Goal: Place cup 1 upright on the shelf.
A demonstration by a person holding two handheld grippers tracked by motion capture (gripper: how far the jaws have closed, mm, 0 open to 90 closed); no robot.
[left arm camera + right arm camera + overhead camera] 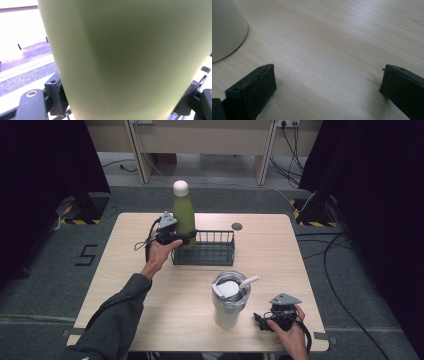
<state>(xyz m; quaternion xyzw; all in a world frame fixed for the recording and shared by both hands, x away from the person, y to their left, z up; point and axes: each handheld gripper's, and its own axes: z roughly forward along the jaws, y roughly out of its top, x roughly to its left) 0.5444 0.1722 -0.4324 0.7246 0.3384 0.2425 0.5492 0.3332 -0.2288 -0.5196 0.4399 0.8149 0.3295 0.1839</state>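
My left tool (189, 238) clamps the green bottle (183, 215) at the wire basket (210, 251).
I'd keep it upright; right tool (257, 318) rests wide open, empty.

A pale wooden desk (150, 295) stands on grey carpet. Near its front edge sits a white tumbler (229, 312) with a straw (248, 281) poking from the lid. A small dark round disc (237, 226) lies towards the back. Black curtains (45, 180) hang on both sides, with cables (345, 295) trailing across the floor.
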